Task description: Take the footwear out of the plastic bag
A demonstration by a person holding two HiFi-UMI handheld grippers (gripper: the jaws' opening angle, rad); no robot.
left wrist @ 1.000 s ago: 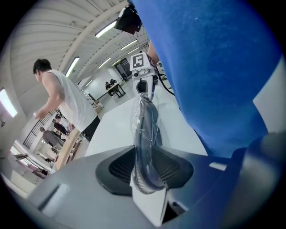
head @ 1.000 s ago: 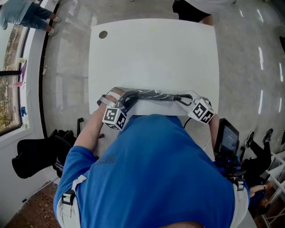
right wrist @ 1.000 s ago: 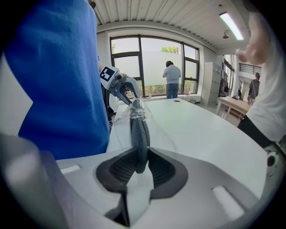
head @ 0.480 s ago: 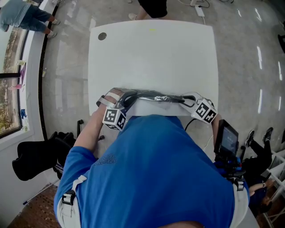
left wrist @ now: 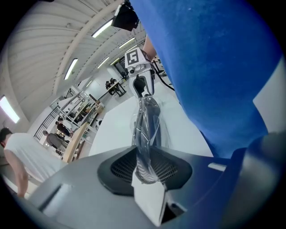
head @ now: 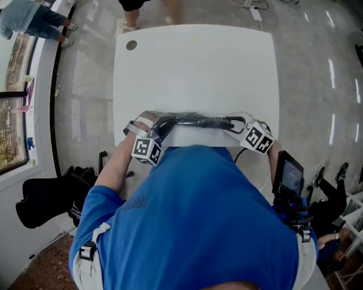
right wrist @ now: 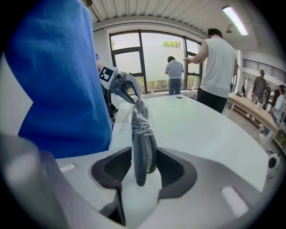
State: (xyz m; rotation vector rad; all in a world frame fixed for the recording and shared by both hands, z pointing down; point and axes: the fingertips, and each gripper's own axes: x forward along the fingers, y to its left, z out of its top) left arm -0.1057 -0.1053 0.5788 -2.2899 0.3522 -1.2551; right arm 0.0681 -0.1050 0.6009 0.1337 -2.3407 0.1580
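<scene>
A clear plastic bag (head: 198,120) with dark footwear inside lies stretched along the near edge of the white table (head: 193,68). My left gripper (head: 161,127) holds its left end. In the left gripper view the pads press on the crinkled bag (left wrist: 146,129), so the left gripper (left wrist: 145,167) is shut on it. My right gripper (head: 241,127) is at the bag's right end. Its jaws have just been opening. In the right gripper view the bagged footwear (right wrist: 142,147) stands between the pads of the right gripper (right wrist: 143,167) with a small gap on each side.
The table has a round hole (head: 131,45) at its far left corner. People stand beyond the far edge (head: 133,7) and at the top left (head: 31,20). A dark bag (head: 48,201) sits on the floor at left, a screen device (head: 289,175) at right.
A person beyond the far table edge has walked to the left. Both grippers and the bag stay at the near edge.
</scene>
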